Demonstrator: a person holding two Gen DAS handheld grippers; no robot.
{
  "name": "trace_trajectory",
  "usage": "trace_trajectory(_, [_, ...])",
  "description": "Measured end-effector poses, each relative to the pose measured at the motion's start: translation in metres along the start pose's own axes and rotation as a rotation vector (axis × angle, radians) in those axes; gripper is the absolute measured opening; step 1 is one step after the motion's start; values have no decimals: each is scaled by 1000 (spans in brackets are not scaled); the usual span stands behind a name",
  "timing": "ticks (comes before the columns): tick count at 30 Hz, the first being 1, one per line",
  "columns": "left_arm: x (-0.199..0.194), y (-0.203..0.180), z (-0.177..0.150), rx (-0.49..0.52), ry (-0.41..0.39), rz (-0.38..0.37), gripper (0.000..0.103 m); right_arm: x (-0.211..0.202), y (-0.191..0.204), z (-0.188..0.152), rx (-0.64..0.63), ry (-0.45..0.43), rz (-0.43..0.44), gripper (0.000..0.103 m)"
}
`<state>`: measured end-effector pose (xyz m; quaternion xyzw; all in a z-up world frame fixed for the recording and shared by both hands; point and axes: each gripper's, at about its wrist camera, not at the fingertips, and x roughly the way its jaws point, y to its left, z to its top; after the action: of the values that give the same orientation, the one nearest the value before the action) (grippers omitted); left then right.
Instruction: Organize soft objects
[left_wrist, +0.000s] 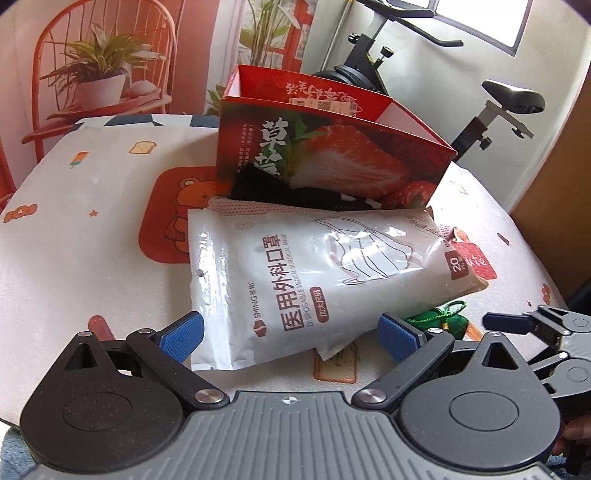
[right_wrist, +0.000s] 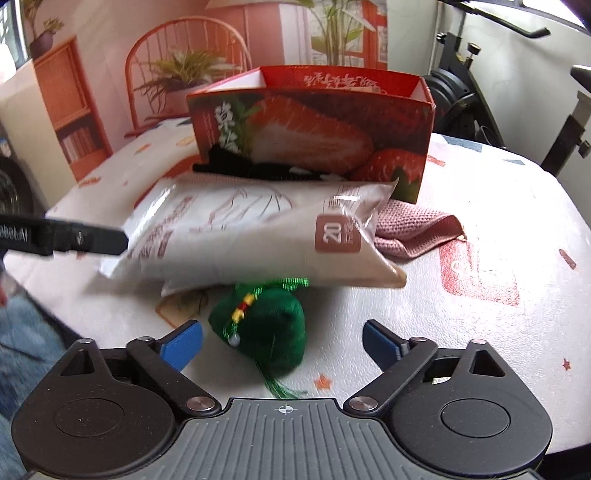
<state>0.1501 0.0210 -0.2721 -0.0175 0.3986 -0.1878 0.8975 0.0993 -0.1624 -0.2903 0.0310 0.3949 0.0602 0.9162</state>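
I've got both tools angled down over the bench (left_wrist: 74, 229) with its printed cloth. My left hand-held gripper (left_wrist: 291, 338) stands open, blue pads either side of the near end of the glossy white plastic pack of surgical masks (left_wrist: 317, 266), not pressing it. That pack lies flat, long axis running from near left to far right, far end against the red strawberry-printed cardboard box (left_wrist: 332, 155). I judge it light, floppy and slippery, so I'd pinch the near edge seam. My right hand-held gripper (right_wrist: 282, 341) is open too, with the small green fabric pouch with a beaded tassel (right_wrist: 269, 325) between the pads, untouched. It looks soft and squashy; grab the body, tassel pointing toward me. A pink knitted cloth (right_wrist: 417, 229) lies under the pack at the right.
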Motion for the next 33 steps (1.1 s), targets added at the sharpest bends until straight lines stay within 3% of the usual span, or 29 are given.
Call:
trace_trajectory(7, [4, -4, -4, 6, 20, -16, 95, 6, -7, -3, 7, 7, 48, 67])
trace_trajectory(11, [8, -7, -5, 12, 34, -47, 85, 15, -1, -3, -19, 36, 79, 48])
trace_trajectory(23, [36, -33, -2, 33, 111, -176, 68, 27, 10, -4, -82, -26, 125, 47])
trace_trajectory(33, [69, -50, 5, 0, 209, -298, 67, 28, 5, -6, -49, -36, 141, 46])
